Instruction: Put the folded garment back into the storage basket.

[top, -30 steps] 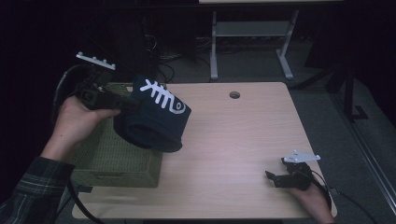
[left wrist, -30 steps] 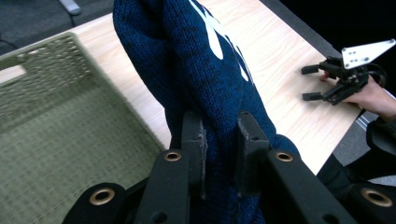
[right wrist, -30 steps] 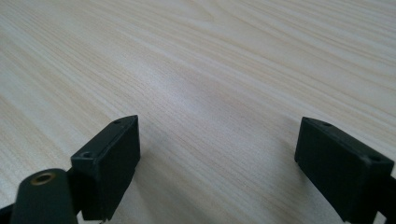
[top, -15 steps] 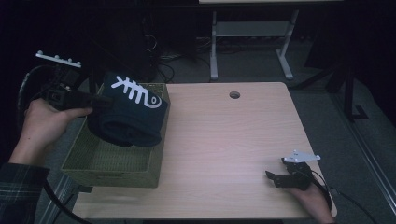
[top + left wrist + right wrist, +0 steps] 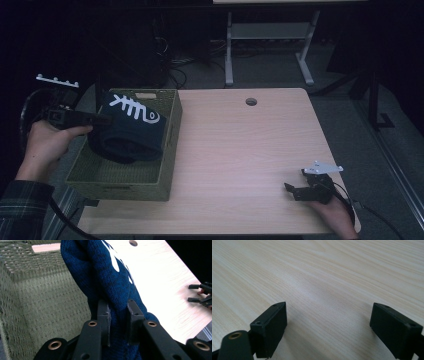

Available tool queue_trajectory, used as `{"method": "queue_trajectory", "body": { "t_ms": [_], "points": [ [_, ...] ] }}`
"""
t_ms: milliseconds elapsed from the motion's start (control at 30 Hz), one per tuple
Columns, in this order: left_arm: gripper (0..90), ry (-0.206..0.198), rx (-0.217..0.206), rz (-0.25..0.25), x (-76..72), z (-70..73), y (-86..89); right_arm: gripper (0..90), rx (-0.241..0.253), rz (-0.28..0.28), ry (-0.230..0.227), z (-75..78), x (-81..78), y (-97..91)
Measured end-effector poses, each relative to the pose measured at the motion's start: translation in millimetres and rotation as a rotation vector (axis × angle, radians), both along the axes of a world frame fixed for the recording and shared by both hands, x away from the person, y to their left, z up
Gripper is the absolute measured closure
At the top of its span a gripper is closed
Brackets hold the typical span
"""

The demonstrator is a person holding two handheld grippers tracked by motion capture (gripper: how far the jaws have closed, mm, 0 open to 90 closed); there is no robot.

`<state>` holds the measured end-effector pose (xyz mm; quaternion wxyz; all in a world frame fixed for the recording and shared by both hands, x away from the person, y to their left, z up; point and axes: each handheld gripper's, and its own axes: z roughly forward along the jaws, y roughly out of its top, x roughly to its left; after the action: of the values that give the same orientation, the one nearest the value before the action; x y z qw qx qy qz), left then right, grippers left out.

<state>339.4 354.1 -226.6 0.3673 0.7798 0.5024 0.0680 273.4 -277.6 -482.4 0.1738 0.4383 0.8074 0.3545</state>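
Dark surroundings are being seen behind a light wood-grain counter [image 5: 240, 165], with a white metal frame [image 5: 265, 45] standing beyond its far edge and a round cable hole [image 5: 251, 101] set near that edge.

At the counter's left end, a green woven basket [image 5: 120, 177] is being shown with its open side up. A dark blue knitted garment [image 5: 131, 131] bearing a white fishbone pattern is being held over the basket, its lower part sagging inside the rim. The left tool [image 5: 102, 119] is being kept clenched on this garment; in the left gripper view the two pads [image 5: 105, 322] are being pressed against a fold of the blue knit [image 5: 110, 287], with the basket's woven wall [image 5: 37, 297] beside it.

The right tool [image 5: 290, 190] is being rested on the counter near the right front corner, well apart from the basket. Its jaws are being held released and wide, with bare wood [image 5: 329, 290] between them.
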Motion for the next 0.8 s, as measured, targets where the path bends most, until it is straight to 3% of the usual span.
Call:
{"method": "queue_trajectory", "body": {
  "t_ms": [433, 800],
  "points": [
    [76.9, 0.028, 0.03, 0.014, 10.2, -33.4, 4.8, 13.7, 0.0, 0.001, -0.001, -0.1, 0.1, -0.1],
    [77.0, 0.045, 0.063, 0.041, 20.2, -49.7, 17.7, 13.8, -0.001, 0.001, -0.001, -0.1, 0.1, -0.1]
  ]
}}
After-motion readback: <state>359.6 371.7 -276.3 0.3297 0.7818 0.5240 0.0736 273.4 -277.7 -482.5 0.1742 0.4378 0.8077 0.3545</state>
